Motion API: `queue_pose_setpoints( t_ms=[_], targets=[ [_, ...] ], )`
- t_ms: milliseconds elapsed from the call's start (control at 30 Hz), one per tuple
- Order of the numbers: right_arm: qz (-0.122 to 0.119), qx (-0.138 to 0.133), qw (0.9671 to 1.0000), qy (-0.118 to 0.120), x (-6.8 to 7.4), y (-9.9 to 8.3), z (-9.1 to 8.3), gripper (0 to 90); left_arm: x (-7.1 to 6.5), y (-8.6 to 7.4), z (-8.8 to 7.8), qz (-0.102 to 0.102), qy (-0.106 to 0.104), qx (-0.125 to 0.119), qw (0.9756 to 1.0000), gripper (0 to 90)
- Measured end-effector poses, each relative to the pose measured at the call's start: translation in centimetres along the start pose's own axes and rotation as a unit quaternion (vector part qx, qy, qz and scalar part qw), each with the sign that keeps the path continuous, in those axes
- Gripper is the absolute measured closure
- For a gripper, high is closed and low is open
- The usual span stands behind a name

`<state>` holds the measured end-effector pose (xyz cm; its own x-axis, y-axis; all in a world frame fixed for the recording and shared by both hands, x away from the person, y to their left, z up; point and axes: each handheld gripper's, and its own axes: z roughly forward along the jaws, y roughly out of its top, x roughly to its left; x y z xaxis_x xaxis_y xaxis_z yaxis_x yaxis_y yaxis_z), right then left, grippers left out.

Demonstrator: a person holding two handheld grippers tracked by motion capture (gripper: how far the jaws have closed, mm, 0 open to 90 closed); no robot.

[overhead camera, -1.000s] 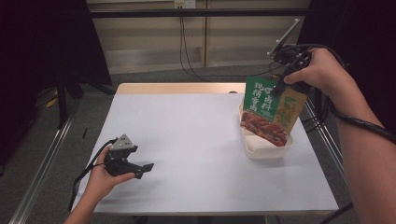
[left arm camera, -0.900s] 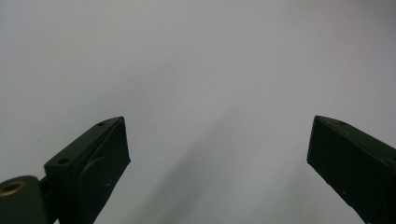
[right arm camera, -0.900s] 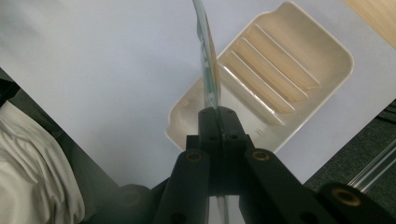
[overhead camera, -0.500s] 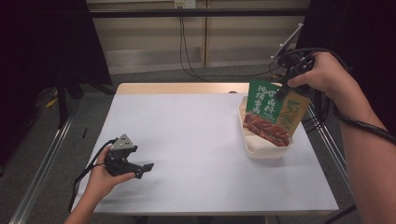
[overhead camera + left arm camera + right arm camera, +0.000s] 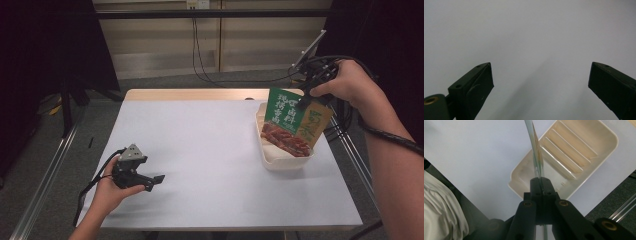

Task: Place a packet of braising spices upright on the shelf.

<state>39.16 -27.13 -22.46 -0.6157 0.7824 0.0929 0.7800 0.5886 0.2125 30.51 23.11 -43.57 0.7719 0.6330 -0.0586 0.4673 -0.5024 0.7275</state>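
Green-and-yellow printed foil pouch (image 5: 295, 124) lowered further into cream plastic tray (image 5: 285, 161).
Right gripper (image 5: 306, 100) pinches the pouch's top edge, jaws pressed together; over the last second the pouch sank, its lower end now in the tray, so release seems near. Left gripper (image 5: 159, 178) rests on the white table (image 5: 210, 165), jaws spread, empty. White Chinese lettering on the green panel, too small to read.

Even, soft overhead light falls on the white worktop (image 5: 215, 150), which reads bright while the room's upper corners sink into near-black. Shadows are faint and diffuse, as under the left gripper (image 5: 135, 172). The left gripper view is soft, its near jaws blurred; the cream tray (image 5: 579, 152) shows mild glare on its ribs.
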Motion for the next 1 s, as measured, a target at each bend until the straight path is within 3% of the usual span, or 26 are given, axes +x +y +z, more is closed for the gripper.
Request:
queue_pose_setpoints(
  t_ms=[1000],
  targets=[
    [0.002,0.012,0.9999,0.006,-0.5,-0.5,2.0,90.0,0.0,0.0,-0.1,0.004,0.001,0.002,1.0,5.6]
  ],
)
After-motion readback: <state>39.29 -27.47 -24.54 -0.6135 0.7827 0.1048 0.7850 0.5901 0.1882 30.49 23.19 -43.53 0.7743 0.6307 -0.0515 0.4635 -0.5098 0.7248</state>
